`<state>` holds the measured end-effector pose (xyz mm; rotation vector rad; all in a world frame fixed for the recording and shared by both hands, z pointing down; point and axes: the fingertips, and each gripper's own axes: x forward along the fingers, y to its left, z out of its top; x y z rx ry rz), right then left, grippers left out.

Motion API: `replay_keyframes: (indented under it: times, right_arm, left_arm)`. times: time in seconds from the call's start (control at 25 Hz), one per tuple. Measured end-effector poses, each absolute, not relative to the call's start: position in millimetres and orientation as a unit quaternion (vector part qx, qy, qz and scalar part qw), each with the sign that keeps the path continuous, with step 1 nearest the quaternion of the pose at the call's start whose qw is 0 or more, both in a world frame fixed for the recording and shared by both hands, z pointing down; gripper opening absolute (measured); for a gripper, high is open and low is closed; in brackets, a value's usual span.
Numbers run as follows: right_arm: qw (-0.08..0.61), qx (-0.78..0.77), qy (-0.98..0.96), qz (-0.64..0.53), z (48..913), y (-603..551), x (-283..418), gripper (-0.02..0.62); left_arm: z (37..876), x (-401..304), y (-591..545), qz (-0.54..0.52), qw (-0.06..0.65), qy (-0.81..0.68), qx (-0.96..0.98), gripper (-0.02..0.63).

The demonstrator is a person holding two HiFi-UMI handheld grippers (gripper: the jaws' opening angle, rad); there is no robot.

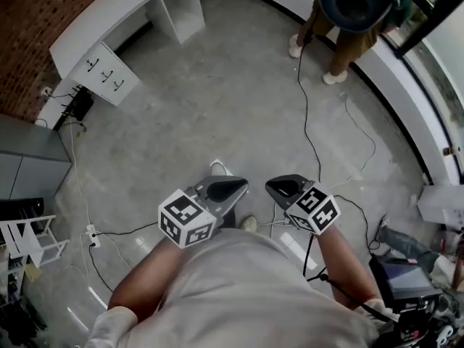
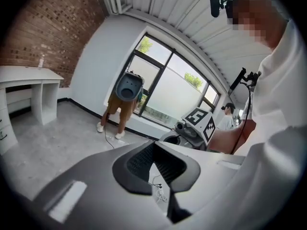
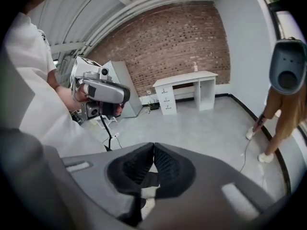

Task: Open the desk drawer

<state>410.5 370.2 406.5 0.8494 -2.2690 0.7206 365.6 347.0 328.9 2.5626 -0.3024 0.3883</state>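
Both grippers are tucked in close to the holder's chest, well away from the table (image 1: 101, 22) and with open floor (image 1: 217, 107) in between. On the left gripper (image 2: 154, 143) the jaws are pressed together, tips meeting, with nothing caught between them. The right gripper (image 3: 153, 144) is the same: jaws closed tip to tip and nothing held. The two grippers sit side by side, near each other but not touching. The left one points away from the table. The right one points towards it.

The drawers (image 1: 107, 75) are a white stack of three with small dark handles, sitting under one end of the table. From this far off all three fronts look flush, and neither gripper is anywhere near them.

The table backs onto the brick wall (image 1: 36, 20). A grey cabinet (image 1: 25, 165) stands along that same wall, past the drawer end of the table. A second person (image 1: 341, 42) stands across the room from the table, by the windows. A thin cable (image 1: 304, 107) trails over the floor from that person's feet towards the grippers.
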Motion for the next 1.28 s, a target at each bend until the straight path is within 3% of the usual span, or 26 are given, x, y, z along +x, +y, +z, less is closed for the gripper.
replay_keyframes:
  times: [0.68,1.0,1.28]
  right_arm:
    - [0.388,0.100,-0.904,0.146,393.6,-6.7,175.2,0.003]
    - [0.393,0.010,-0.916,0.085,391.6,-31.7,132.3,0.003]
    - [0.401,-0.100,-0.910,0.038,400.5,-224.4,80.4,0.003]
  left_arm:
    - [351.1,137.1,-1.6,0.062,0.296,-0.329,0.894,0.005]
    - [360.7,103.1,-20.4,0.038,0.297,-0.424,0.854,0.005]
    - [376.2,54.1,-216.5,0.017,0.328,-0.515,0.792,0.005]
